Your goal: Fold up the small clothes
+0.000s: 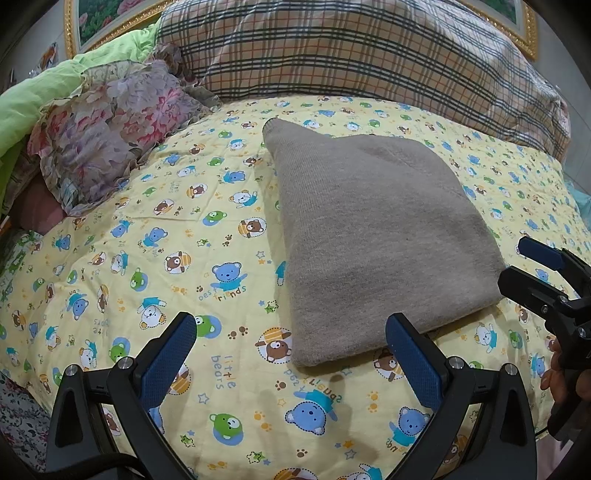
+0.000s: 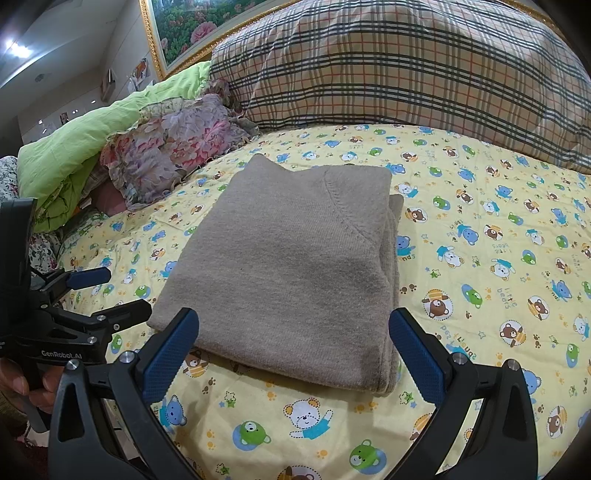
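Observation:
A small grey-brown knitted sweater [image 1: 373,236] lies folded into a neat rectangle on the yellow bear-print sheet [image 1: 166,229]. It also shows in the right wrist view [image 2: 288,266], with several layers stacked at its right edge. My left gripper [image 1: 291,332] is open and empty, just in front of the sweater's near left corner. My right gripper [image 2: 293,328] is open and empty, in front of the sweater's near edge. The right gripper also shows at the right of the left wrist view [image 1: 524,266], and the left gripper at the left of the right wrist view [image 2: 122,291].
A large plaid pillow [image 2: 424,62] lies along the back of the bed. A floral cushion [image 2: 173,147] and a green quilt [image 2: 85,136] lie at the back left. A framed flower picture [image 2: 192,22] hangs behind.

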### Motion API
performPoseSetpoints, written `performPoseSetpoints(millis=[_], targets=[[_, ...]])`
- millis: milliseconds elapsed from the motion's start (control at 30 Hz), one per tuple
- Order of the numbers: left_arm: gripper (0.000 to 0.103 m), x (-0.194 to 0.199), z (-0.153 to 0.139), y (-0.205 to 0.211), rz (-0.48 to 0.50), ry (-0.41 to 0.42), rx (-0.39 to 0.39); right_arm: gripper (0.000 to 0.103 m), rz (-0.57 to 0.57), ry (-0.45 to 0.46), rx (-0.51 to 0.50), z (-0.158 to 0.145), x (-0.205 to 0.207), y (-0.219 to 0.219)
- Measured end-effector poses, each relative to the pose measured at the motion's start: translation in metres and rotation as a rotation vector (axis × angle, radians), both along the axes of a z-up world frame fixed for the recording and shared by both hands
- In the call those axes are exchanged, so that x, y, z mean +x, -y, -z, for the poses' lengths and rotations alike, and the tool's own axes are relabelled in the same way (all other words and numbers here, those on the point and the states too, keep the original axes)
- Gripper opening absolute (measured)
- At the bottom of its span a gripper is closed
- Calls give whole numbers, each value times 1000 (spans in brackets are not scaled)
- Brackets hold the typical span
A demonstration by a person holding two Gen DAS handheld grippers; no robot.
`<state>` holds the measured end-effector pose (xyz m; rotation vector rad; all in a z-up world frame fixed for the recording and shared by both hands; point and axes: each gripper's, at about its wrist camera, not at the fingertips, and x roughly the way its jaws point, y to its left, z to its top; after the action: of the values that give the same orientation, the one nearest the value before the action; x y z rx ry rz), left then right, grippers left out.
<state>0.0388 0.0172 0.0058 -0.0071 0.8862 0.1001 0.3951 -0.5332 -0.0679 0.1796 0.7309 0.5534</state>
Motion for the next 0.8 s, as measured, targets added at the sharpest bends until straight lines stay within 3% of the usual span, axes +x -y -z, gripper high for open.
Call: performPoseSetpoints(millis=[800], targets=[[103, 3, -1, 0, 1, -1, -6, 102, 0, -5, 2, 1, 3, 1]])
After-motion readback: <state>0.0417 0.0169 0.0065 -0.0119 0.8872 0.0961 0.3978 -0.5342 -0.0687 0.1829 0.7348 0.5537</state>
